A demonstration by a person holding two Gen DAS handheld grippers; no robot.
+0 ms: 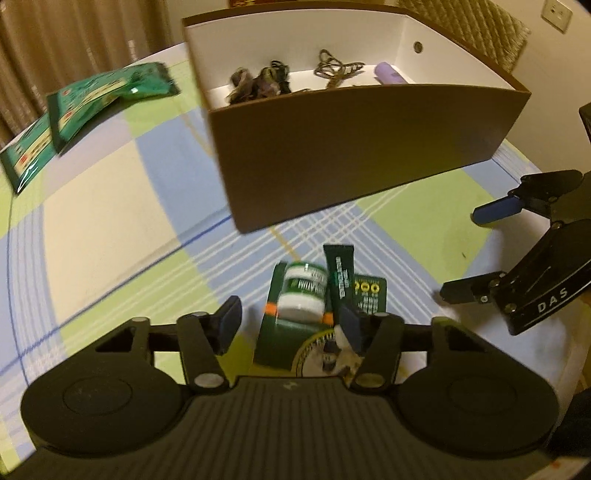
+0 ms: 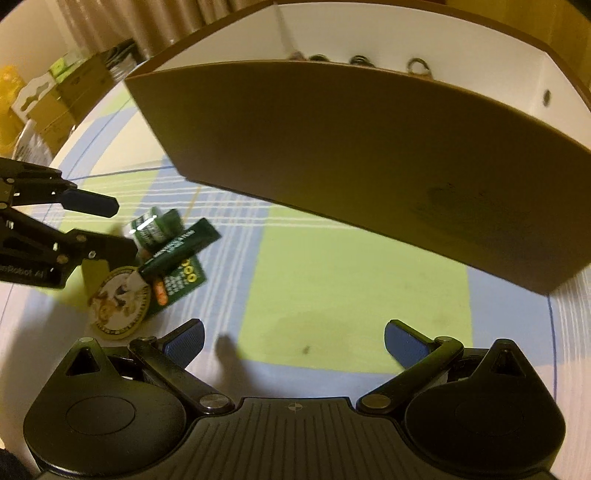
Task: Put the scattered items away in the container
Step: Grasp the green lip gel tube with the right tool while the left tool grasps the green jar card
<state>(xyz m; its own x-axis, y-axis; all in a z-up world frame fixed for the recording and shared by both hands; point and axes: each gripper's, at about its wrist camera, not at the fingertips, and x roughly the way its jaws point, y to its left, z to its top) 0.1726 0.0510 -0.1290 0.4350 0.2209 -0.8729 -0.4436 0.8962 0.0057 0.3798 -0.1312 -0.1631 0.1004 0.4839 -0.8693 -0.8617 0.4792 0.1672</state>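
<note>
Left tool (image 1: pixel 291 325) half-open astride green packet pile (image 1: pixel 325 310), pads not pressing; right tool (image 2: pixel 293 341) wide, empty; box (image 1: pixel 362 147) behind.

- A table (image 1: pixel 110 229) fills most of both views, covered by a checked cloth (image 2: pixel 354 295) in pale green, blue, cream and white, with thin blue and white lines crossing it.
- Behind the table's far left edge hang brownish curtains (image 1: pixel 74 37) in vertical folds.
- Beyond the table's far right corner stands a woven wicker chair back (image 1: pixel 491 33).
- Right of that chair, a cream wall carries a white socket plate (image 1: pixel 557 14).
- Off the table's left side in the right wrist view, cardboard boxes (image 2: pixel 70 99) are stacked against a pale wall.
- The light is warm, dim and yellowish.
</note>
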